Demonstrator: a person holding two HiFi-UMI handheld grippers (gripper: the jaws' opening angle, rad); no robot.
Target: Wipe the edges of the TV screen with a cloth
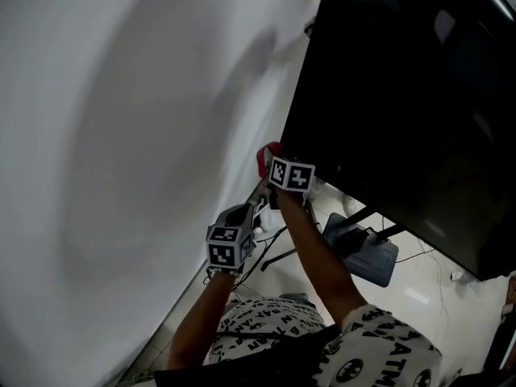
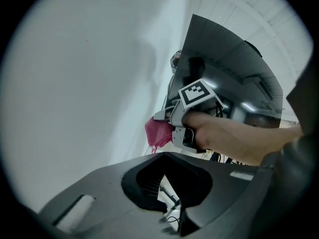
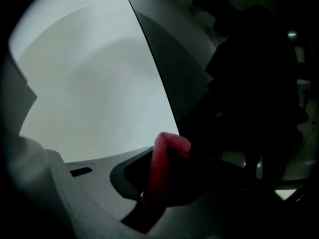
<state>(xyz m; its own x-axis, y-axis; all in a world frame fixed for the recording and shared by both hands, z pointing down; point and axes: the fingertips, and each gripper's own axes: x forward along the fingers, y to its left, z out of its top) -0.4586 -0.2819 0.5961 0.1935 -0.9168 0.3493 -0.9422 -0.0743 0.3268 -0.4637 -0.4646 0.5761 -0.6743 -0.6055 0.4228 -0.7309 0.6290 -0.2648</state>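
Being pinched between the fingers of the right gripper [image 1: 272, 164], the red cloth [image 1: 267, 154] is held at the lower corner of the TV [image 1: 403, 95]. The left gripper [image 1: 247, 214] fingers are closed on nothing, just below.

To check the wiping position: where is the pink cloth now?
The pink cloth is held in the right gripper's jaws at the TV screen's lower left corner in the head view, beside the white wall.

White wall [image 1: 121, 135], grey-blue case [image 1: 371, 260] (on the floor), black cables [image 1: 274, 256]
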